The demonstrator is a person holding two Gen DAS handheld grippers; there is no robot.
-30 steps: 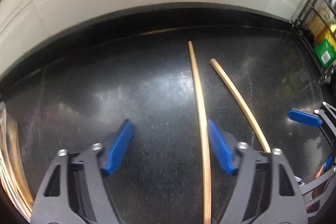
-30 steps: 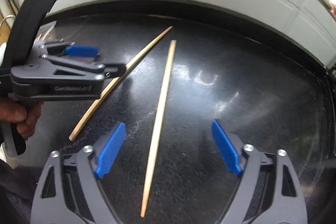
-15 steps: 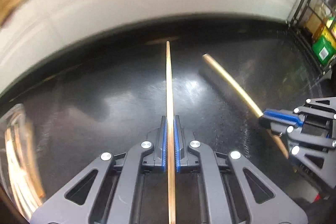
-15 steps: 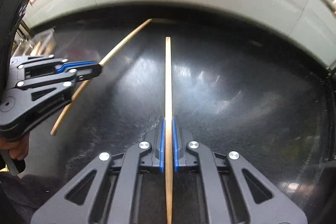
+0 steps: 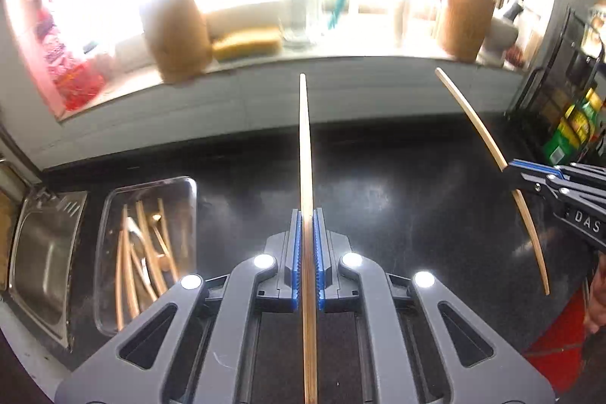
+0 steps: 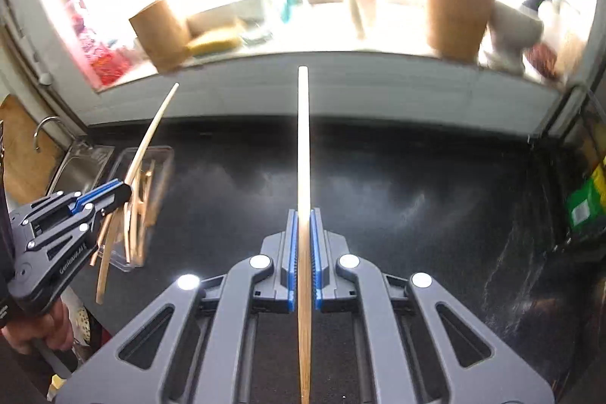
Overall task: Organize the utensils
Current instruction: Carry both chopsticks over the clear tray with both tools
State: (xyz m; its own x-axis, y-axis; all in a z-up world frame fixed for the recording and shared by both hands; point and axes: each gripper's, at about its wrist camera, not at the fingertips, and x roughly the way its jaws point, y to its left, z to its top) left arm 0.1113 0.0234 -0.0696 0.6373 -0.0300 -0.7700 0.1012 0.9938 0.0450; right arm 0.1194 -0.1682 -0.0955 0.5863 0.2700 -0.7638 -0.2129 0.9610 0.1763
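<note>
**Two chopsticks lifted off the counter, one per gripper**

Change since the earlier frames: both sticks lay on the black counter [image 5: 397, 184] between open jaws, were then clamped, and are now raised clear of it; both cameras, formerly aimed down at the counter, now look across to the window sill; judged meaning: the pick-up is done and the carry to the tray is the step in hand.

Left gripper [image 5: 307, 260]: fingers closed on the left chopstick [image 5: 305, 146]; the stick runs straight ahead along the jaw line, its tip showing against the wall below the sill.

Right gripper [image 6: 303, 252]: fingers closed on the right chopstick [image 6: 303, 139], held the same way; in the left view this stick [image 5: 488, 139] is gripped near its middle and hangs in the air over the counter's right side.

Appearance: both sticks are thin, pale wood, plain; the curve seen in the side views may be only lens bend.

Destination, judged: a clear tray [image 5: 113, 199] at the counter's left end, just beside the steel sink [image 5: 41, 252]; it already holds several similar wooden sticks lying loosely lengthwise; the left gripper is nearer to it.
</note>
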